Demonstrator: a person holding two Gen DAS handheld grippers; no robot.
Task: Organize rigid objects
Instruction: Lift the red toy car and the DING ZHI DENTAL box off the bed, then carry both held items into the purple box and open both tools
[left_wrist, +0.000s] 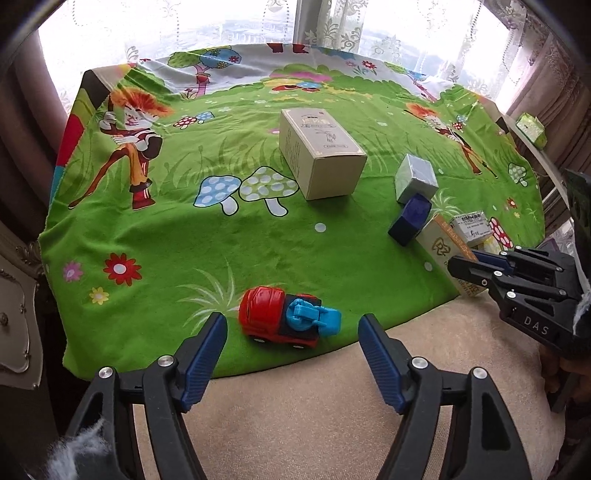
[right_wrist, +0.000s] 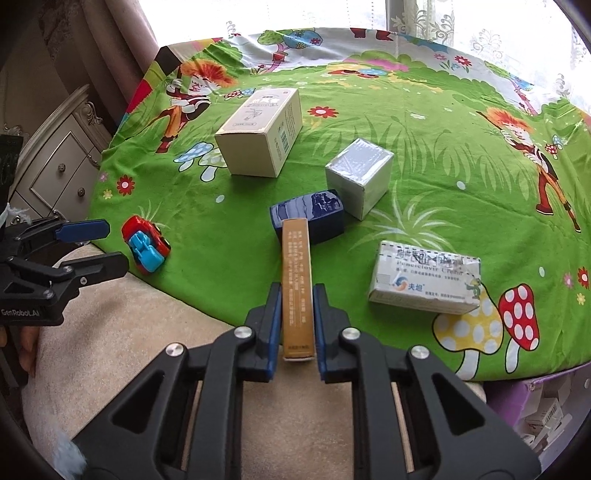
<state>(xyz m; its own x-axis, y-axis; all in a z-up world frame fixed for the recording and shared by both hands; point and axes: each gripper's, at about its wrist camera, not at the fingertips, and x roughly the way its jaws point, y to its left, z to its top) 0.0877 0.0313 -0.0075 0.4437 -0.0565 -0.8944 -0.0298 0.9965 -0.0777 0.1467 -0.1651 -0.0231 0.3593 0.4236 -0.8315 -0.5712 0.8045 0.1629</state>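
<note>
Glossy plastic toy truck on soft cloth.

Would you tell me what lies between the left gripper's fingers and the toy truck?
Nothing but bare green cloth: in the left wrist view the open left gripper hangs just short of the toy truck, untouched.

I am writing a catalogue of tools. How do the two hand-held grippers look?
Both are black plastic frames with triangular cut-outs and silver round bolts. The left gripper and right gripper have blue ribbed pads on the fingers. White lettering marks their sides: "DAS" and "GenRobot.AI".
</note>
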